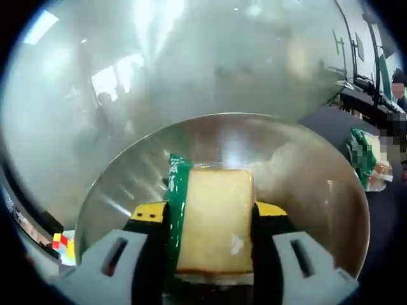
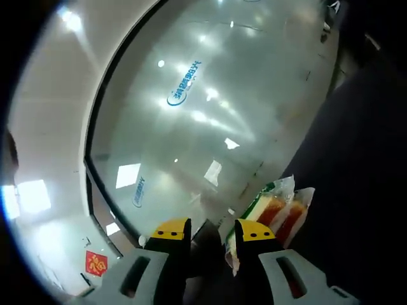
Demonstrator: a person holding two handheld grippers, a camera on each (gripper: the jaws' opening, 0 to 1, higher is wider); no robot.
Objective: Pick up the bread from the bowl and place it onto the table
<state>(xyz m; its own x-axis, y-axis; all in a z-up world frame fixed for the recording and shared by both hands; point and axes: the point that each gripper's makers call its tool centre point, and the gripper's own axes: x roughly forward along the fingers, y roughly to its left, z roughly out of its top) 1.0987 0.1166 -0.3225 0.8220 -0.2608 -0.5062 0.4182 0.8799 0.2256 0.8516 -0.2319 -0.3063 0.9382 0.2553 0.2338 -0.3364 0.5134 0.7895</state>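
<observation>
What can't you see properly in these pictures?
- Left gripper view: the bread's lower end, hidden between the left gripper's jaws.
- Left gripper view: the bowl's near rim, behind the gripper.
- Left gripper view: a packet at the right, mostly blurred by mosaic.
- Right gripper view: the packaged bread, partly behind the right gripper.

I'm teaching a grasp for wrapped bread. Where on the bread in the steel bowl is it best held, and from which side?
Across its two long flat sides, from above the bowl, roughly as the left gripper has it: the wrapped bread sits between the two yellow-tipped jaws, narrow width spanning them. The green wrapper edge bunches at one side, so clamping the firm slab is probably safer.
</observation>
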